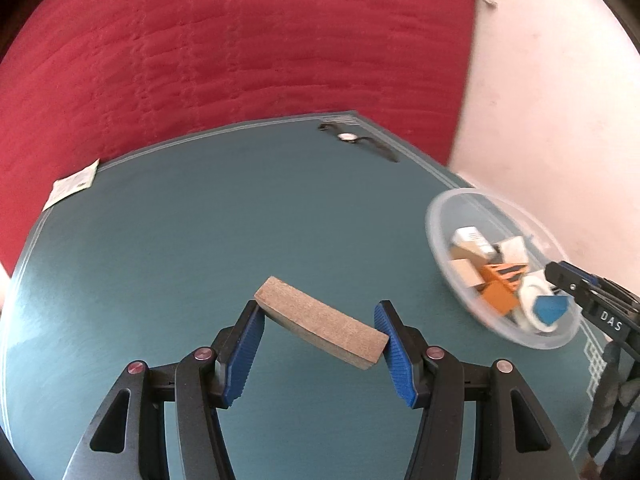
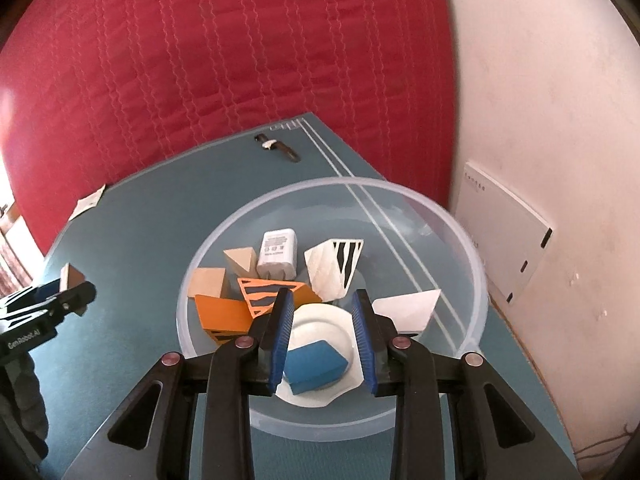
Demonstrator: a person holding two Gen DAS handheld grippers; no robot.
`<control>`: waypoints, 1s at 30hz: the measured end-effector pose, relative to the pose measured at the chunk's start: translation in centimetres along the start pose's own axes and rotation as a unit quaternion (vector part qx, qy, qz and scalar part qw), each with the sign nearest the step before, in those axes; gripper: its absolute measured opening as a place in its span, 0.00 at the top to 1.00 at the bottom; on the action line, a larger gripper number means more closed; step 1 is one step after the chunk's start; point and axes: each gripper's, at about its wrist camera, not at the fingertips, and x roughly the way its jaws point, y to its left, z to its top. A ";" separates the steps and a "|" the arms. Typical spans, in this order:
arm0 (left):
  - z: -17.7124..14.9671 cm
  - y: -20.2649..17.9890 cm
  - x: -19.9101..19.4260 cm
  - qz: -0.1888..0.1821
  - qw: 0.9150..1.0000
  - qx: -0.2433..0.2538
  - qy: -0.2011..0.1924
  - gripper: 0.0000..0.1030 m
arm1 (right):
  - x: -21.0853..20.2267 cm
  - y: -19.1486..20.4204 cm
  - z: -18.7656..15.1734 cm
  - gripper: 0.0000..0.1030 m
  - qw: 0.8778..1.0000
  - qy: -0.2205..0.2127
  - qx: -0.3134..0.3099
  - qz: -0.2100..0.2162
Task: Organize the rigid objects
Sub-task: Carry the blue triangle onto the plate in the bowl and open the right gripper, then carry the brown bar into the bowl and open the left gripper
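Observation:
My left gripper point(image 1: 318, 306) is shut on a flat tan block point(image 1: 320, 326), gripped end to end between the blue pads and held above the teal table point(image 1: 180, 220). That gripper point(image 2: 76, 294) also shows at the left of the right wrist view. My right gripper point(image 2: 323, 294) hangs over the clear plastic bowl point(image 2: 336, 182); its jaws stand narrow, pressing on nothing. Below it a blue block point(image 2: 316, 364) lies on a white dish piece point(image 2: 320, 320). The bowl also holds a white charger point(image 2: 278, 254), orange striped pieces point(image 2: 224, 312), wooden blocks point(image 2: 208, 282) and white pieces point(image 2: 336, 264).
A wristwatch point(image 1: 352, 137) lies near the table's far edge and a paper sachet point(image 1: 72, 186) at its far left corner. A red quilted cover point(image 1: 240, 40) rises behind the table. A white wall and a leaning white box point(image 2: 504, 232) stand on the right.

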 end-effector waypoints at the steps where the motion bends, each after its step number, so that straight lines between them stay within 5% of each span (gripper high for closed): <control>1: 0.2 -0.7 0.0 -0.006 1.000 0.005 0.000 0.42 | -0.1 -0.1 0.1 0.70 1.000 -0.003 0.001 -0.001; 16: 1.7 -9.3 0.8 -0.080 0.994 0.080 0.003 0.42 | -1.2 -3.8 -0.5 0.69 0.999 -0.024 0.040 -0.025; 30: 2.0 -12.8 1.9 -0.109 0.989 0.101 0.009 0.41 | -1.0 -4.9 -0.8 0.69 0.998 -0.021 0.060 -0.021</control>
